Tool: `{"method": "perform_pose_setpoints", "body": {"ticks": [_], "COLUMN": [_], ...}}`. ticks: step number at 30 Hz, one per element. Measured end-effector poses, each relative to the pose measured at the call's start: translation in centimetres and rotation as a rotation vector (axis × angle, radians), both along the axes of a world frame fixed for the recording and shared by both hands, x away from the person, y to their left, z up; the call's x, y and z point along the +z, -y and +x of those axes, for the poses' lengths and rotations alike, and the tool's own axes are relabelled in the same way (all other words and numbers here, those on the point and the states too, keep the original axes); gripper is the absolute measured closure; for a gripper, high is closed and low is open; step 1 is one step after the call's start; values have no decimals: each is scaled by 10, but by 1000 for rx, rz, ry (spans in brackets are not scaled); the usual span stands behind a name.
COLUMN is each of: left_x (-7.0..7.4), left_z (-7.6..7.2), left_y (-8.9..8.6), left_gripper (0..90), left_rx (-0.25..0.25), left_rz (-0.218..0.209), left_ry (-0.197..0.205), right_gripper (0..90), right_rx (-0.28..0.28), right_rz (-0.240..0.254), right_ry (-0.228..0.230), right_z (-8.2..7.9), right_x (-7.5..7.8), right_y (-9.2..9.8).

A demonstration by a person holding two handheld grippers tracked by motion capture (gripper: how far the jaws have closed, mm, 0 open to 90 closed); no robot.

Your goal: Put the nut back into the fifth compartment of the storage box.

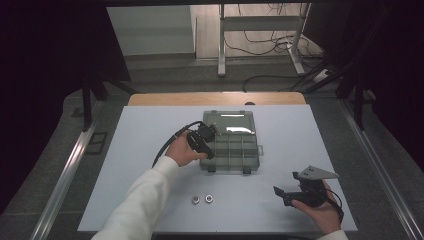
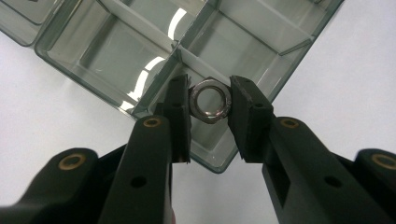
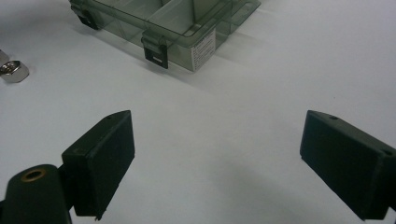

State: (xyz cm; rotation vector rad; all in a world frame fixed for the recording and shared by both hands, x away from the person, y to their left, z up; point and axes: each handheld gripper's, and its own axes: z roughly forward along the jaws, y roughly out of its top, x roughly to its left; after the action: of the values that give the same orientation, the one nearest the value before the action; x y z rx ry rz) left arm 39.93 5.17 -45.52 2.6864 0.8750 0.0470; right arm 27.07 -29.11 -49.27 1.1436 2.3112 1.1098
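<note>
left tool point(image 2: 209, 105) pinching a hex nut point(image 2: 210, 101) over the clear divider box point(image 1: 231, 142); right tool point(image 3: 217, 163) idle, jaws spread wide.

white surface point(image 1: 150, 130) carries the box, lid point(image 1: 229, 121) laid open toward the far side. high view has the left tool point(image 1: 202, 140) over the box's near-left part, right tool point(image 1: 290, 195) well apart near the surface's near-right edge, and two loose nuts point(image 1: 202, 199) side by side on the surface in front of the box. left gripper view alone shows the grip: nut clamped flat-to-flat between the jaw tips, bore facing camera, above a corner compartment. right gripper view adds the box's dark latches point(image 3: 156, 49) and a small white label point(image 3: 204, 49) on its front wall, print too small to read, plus one loose nut point(image 3: 13, 71) at its left edge.
</note>
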Motion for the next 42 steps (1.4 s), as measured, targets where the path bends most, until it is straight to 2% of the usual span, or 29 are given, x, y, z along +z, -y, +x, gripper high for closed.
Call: {"method": "perform_pose_setpoints", "body": {"ticks": [4, 5, 6, 7, 9, 10, 11, 18, 30, 36, 42], "left_x": [0, 4, 4, 10, 16, 16, 19, 27, 35, 35, 30], "left_z": [-1, -4, -4, -8, -13, -13, -17, -34, -59, -70, -80], "left_y": [-2, -4, -4, -6, -8, -8, -10, -19, -34, -40, -47], "left_gripper": [656, 472, 386, 325, 232, 212, 195, 169, 186, 191, 195], "left_rx": [18, 34, 34, 47, 56, 56, 65, 61, 54, 51, 56], "left_rz": [-23, -29, -29, -46, -60, -60, -81, -114, -112, -111, -108], "left_ry": [12, 39, 39, 66, 82, 82, 87, 104, 132, 133, 118], "right_gripper": [101, 101, 101, 100, 100, 100, 99, 97, 97, 97, 97], "right_rx": [2, 3, 3, 3, 3, 3, 2, 5, 2, -1, 1], "right_rz": [-1, -1, -1, -2, -2, -2, -1, 0, -4, -4, -8], "right_ry": [0, -1, -1, -1, -1, -1, 0, 7, 10, 10, 9], "right_z": [0, 0, -1, -1, -1, -1, -1, -1, -1, -2, -2], "right_x": [0, 0, 0, 0, 0, 0, 0, 0, 0, 0, -1], "right_y": [0, 0, 0, 0, 0, 0, 0, 0, 0, 0, 0]}}
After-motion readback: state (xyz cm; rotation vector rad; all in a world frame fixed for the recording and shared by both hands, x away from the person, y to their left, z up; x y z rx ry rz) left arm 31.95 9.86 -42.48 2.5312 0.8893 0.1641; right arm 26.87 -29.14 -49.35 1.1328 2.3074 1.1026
